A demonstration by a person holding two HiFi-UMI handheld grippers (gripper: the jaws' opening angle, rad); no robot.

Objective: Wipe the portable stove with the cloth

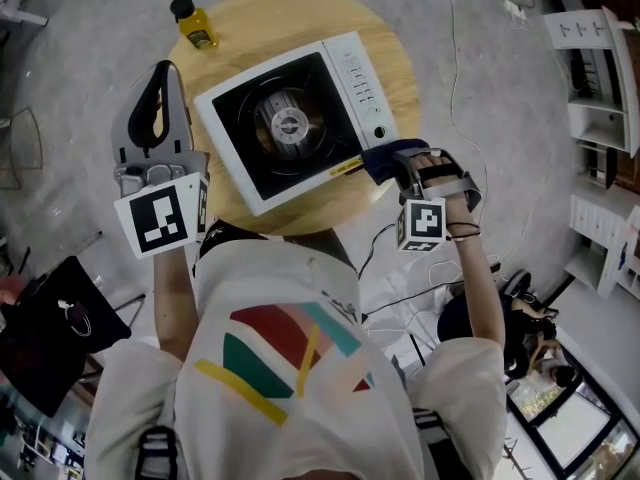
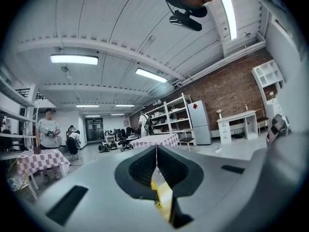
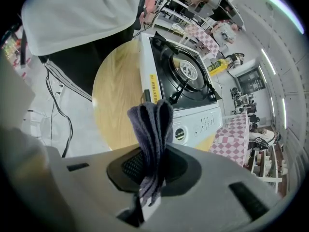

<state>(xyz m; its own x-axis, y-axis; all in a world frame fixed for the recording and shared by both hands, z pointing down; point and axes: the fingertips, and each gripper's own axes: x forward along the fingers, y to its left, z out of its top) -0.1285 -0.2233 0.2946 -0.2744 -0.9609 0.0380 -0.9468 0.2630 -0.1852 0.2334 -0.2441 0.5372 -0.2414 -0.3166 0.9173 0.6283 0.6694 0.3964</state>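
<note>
The portable stove (image 1: 300,118), white with a black top and a round burner, lies on a round wooden table (image 1: 250,18). My right gripper (image 1: 402,164) is at the stove's near right corner, shut on a folded dark blue cloth (image 1: 378,160). In the right gripper view the cloth (image 3: 153,122) sticks up out of the right gripper (image 3: 154,152), with the stove (image 3: 186,76) just beyond it. My left gripper (image 1: 163,68) is held off the table's left edge. It points up at the ceiling in the left gripper view, where the left gripper (image 2: 156,151) is shut on nothing.
A yellow bottle (image 1: 195,23) with a black cap stands at the table's far left edge. Cables (image 1: 400,288) trail over the floor near my feet. A black bag (image 1: 50,328) lies at the left and white shelves (image 1: 600,68) stand at the right.
</note>
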